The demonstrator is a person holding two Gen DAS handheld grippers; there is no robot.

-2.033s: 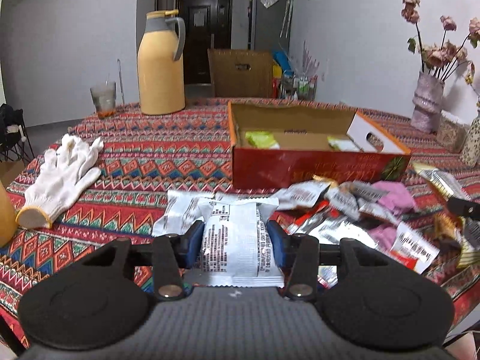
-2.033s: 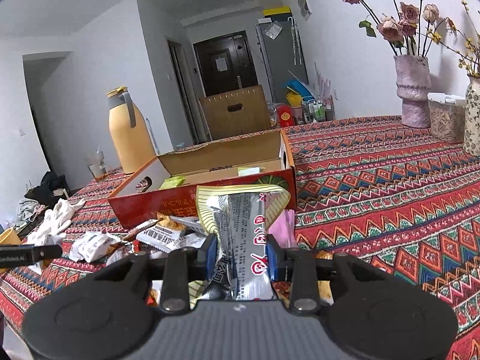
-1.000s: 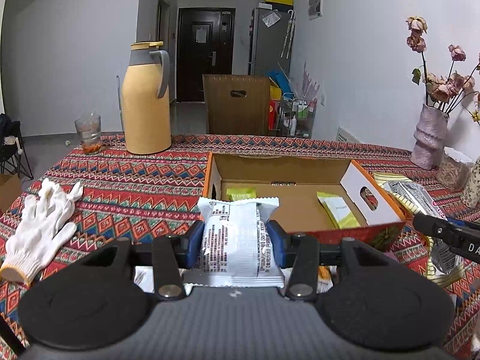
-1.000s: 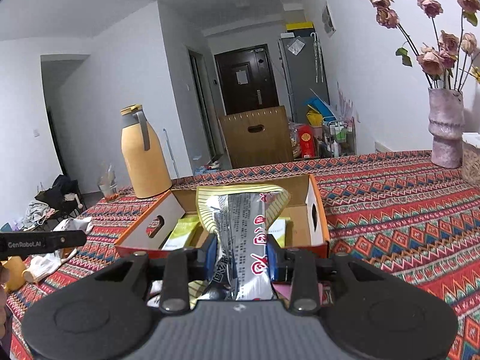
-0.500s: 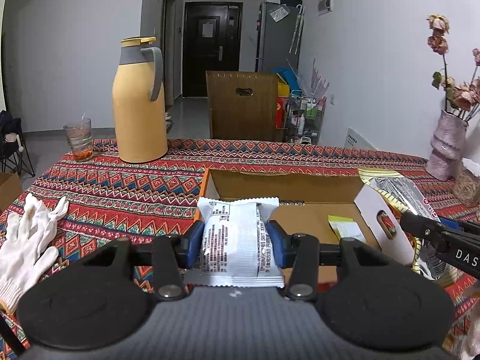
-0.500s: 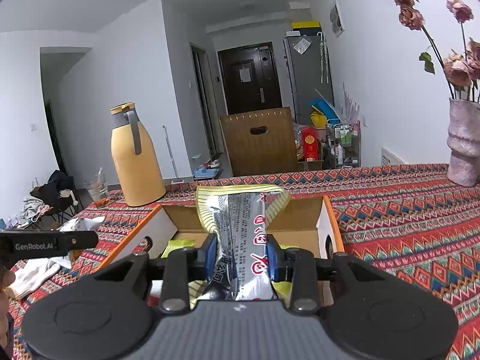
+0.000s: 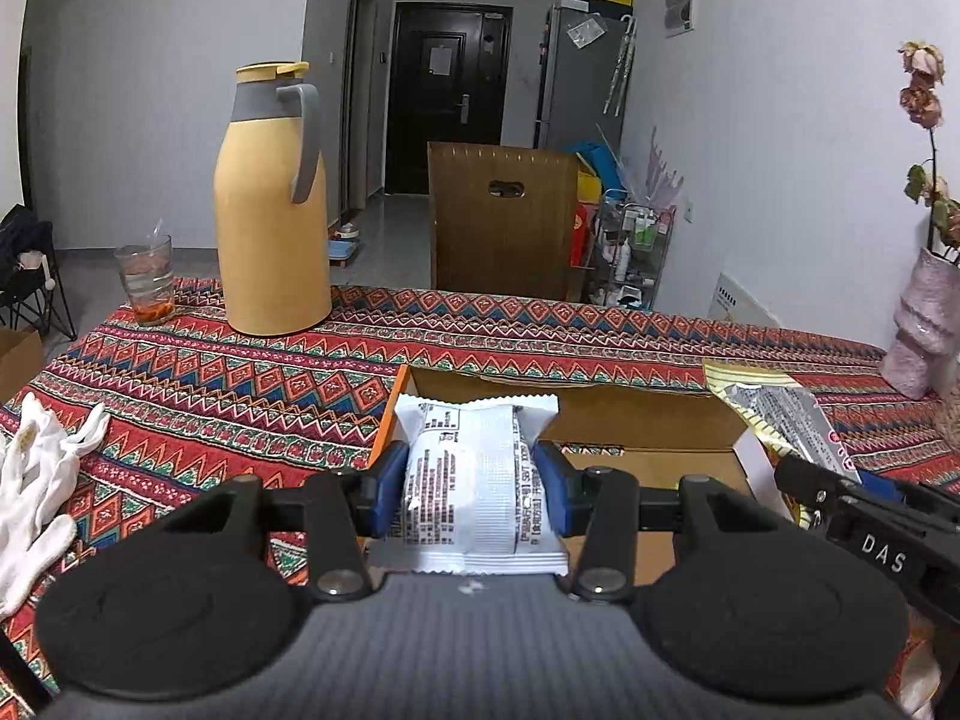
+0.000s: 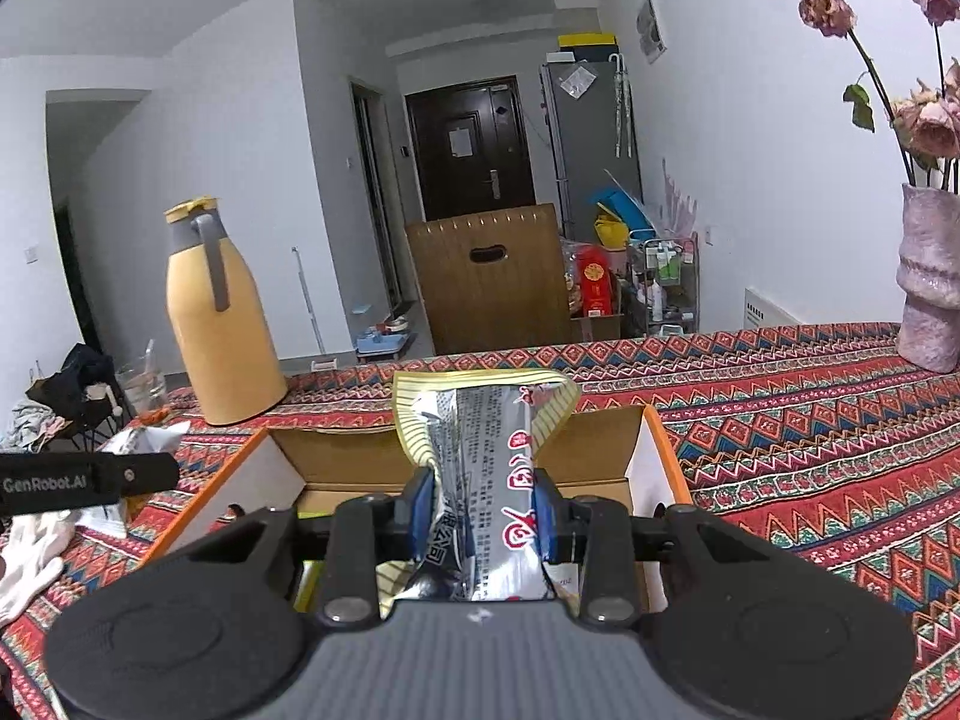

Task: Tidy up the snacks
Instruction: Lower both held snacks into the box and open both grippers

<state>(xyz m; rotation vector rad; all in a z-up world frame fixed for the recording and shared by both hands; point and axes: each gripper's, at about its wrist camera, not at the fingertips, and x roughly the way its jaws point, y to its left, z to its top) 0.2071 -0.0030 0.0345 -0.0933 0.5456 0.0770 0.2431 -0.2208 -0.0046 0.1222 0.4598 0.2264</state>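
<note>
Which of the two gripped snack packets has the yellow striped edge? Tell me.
The silver packet in the right gripper, with red characters. The left gripper holds a plain white packet with black print.

Two snack packets, one open box, one flask, one glass and one vase on the patterned table.

Counted from where I stand: one white snack packet (image 7: 477, 480) and one silver-and-yellow snack packet (image 8: 480, 480), each in its own gripper, so two grippers, the left gripper (image 7: 474, 489) and the right gripper (image 8: 480, 510). One open cardboard box (image 8: 657, 468), with at least one yellow-green sachet (image 8: 306, 585) showing inside; more I cannot count, the grippers hide the floor. One yellow flask (image 7: 273, 204), one drinking glass (image 7: 146, 279), one pale vase (image 8: 930, 282) holding several dried flowers, one wooden chair back (image 7: 501, 219). White gloves (image 7: 36, 486): at least one, bunched, number unclear.
</note>
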